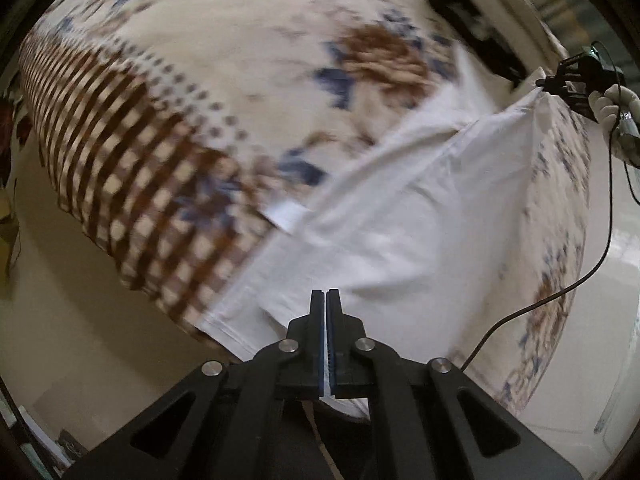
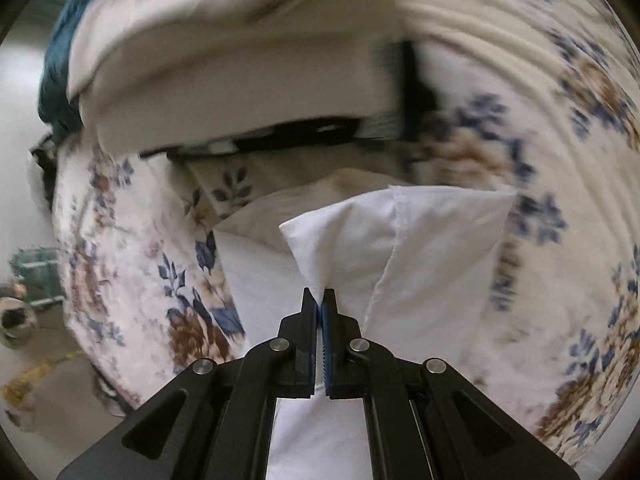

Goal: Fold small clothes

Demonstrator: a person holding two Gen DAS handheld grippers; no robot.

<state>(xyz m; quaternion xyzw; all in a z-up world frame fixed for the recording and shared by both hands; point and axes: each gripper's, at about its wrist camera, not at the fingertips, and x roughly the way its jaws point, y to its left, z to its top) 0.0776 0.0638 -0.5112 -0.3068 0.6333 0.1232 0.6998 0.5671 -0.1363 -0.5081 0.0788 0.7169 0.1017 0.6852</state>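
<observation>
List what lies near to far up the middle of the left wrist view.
Left tool, shut on the white garment → floral bedsheet → dark item at the far edge.

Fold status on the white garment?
Done: both corners grasped. In hand: left hand-held gripper and right hand-held gripper each pinch the white garment, lifting it off the floral bedsheet. Left: no finished fold visible; fold and lay flat.

No legible text, label, brand or number on anything in either view.
</observation>
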